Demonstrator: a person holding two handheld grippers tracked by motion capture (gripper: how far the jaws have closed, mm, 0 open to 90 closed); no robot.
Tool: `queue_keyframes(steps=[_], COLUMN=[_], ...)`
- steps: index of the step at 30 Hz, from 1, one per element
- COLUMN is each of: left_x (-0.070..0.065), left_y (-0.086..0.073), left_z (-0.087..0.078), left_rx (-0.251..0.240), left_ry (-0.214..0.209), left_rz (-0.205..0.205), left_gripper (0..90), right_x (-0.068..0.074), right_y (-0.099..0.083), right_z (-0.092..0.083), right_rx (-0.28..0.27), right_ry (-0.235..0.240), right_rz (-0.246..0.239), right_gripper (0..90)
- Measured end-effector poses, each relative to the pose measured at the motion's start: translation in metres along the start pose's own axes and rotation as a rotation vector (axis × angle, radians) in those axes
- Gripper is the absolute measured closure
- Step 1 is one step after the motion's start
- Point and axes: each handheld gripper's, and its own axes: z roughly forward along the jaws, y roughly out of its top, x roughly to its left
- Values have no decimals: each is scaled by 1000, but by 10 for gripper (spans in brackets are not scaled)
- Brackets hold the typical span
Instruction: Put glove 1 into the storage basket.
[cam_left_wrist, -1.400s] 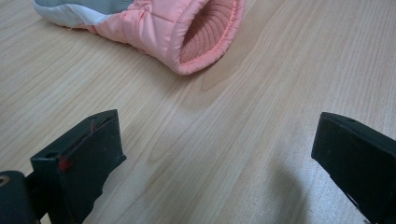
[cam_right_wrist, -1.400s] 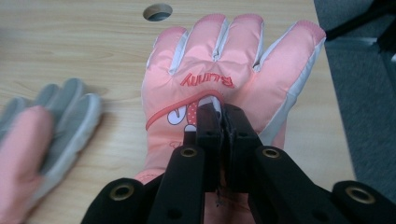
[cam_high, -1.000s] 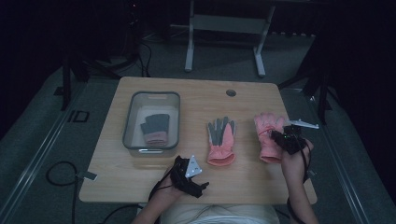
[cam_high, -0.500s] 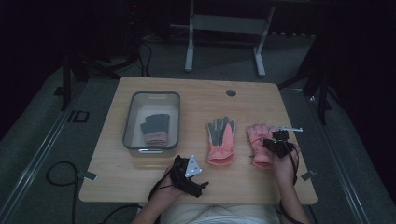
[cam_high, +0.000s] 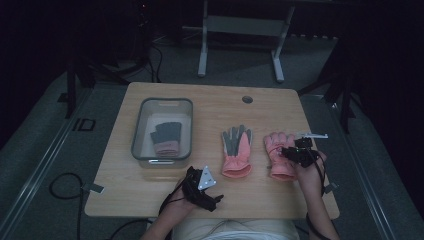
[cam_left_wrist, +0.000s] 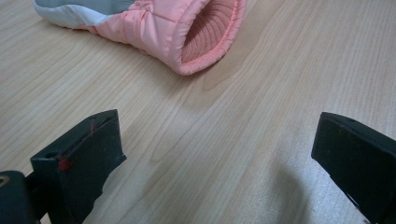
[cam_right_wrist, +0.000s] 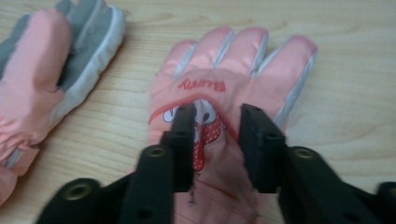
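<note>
The pink glove (cam_right_wrist: 219, 116) lies flat on the worktop (cam_high: 210, 100), directly under the fingers of the right gripper (cam_right_wrist: 217, 140). Its long axis runs straight away from these fingers: the cuff is toward the person and the four glove tips point to the far edge. The fingers have just been opening, and they now stand at a narrow gap over the back of the glove, with the printed picture between them; the cloth is between them, but they do not seem to press it, so the glove looks released rather than held.

The second pink glove (cam_high: 237, 152), with its grey palm up, lies just beside, on the left of these fingers, parallel to the first one. Its open cuff is ahead of the left gripper (cam_left_wrist: 215, 154), whose fingers stand wide and hold nothing. So the right hand is nearer to the first glove and the left hand to the second.

Farther left, the clear bin (cam_high: 162, 125) holds a dark glove (cam_high: 166, 137).
</note>
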Motion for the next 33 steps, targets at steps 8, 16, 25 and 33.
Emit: queue_keyframes(steps=[8,16,25,33], left_x=[0,0,0,-1], left_y=[0,0,0,0], left_z=[0,0,0,0], left_rx=[-1,0,1,0], left_ry=[0,0,-1,-2], left_rz=[0,-2,1,5], left_gripper=[14,14,14,14], right_x=[-15,-21,-22,-22], right_y=[16,18,3,-2], right_z=[-13,-8,16,21], right_rx=[15,50,112,117], right_ry=[97,133,124,113], right_rz=[-157,-241,-288,-220], right_gripper=[502,545,554,727])
